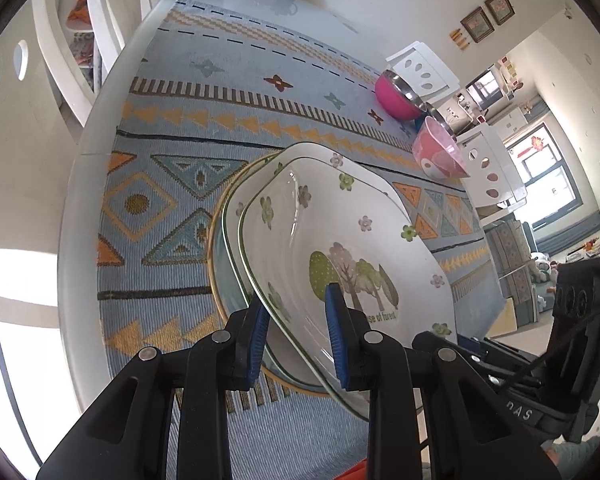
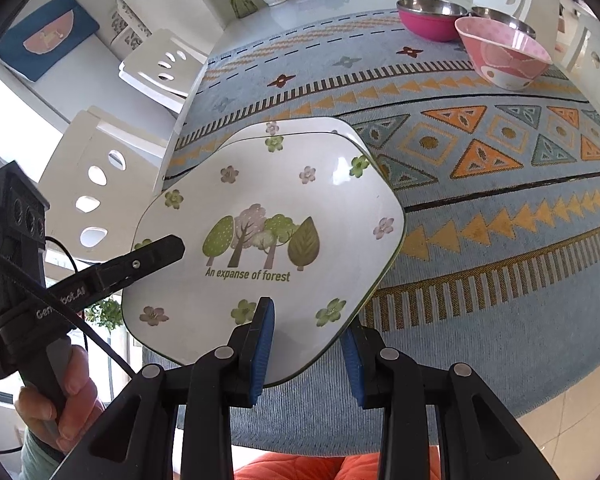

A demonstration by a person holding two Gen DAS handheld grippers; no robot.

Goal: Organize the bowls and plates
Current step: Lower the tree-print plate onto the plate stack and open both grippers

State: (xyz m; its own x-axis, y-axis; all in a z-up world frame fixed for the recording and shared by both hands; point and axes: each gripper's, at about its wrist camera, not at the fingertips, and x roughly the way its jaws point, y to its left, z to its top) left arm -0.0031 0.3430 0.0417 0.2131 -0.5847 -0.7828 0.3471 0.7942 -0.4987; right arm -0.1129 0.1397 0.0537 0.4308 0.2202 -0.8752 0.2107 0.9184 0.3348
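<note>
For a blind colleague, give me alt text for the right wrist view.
The right gripper and left gripper clamp a white forest-print plate above a similar plate on a patterned cloth. Bowls stand beyond.

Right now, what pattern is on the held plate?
The plate is white with trees and small flowers, green-rimmed; clearest in the right wrist view.

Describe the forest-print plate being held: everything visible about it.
The forest-print plate is glossy white, ceramic-looking, squarish with rounded corners, a thin green rim, scattered flowers, trees and "An expanse of forest". It tilts above a matching plate, held at opposite edges by the left gripper and right gripper.
</note>
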